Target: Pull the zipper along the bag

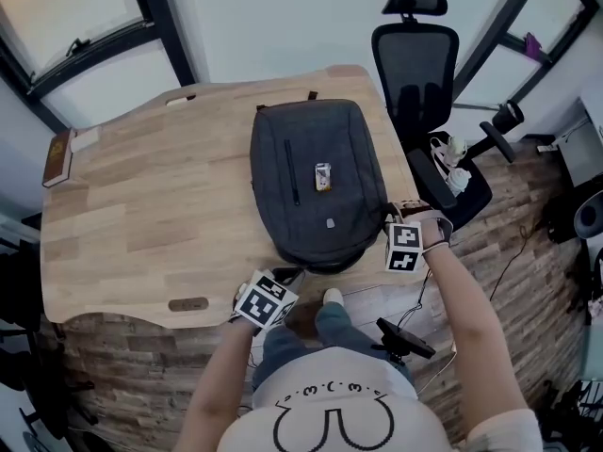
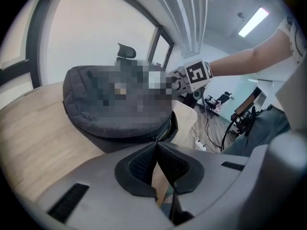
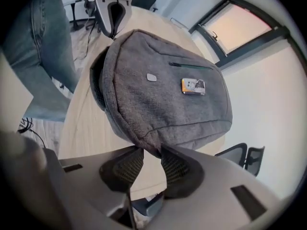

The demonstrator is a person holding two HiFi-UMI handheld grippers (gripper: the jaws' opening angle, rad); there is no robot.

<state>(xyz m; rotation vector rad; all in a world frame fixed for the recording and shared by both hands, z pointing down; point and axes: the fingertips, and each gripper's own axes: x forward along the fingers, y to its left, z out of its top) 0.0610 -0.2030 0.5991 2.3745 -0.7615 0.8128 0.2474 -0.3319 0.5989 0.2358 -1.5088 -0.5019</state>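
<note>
Two tongs sit at the near end of the backpack on the table: left gripper pinched tight on the zipper pull, right gripper part-open around its edge, not clamping. Next, I judge, the right must brace the fabric before the left pulls.

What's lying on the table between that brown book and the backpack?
Head view: a small pale block right beside the book, then only bare table up to the backpack.
</note>
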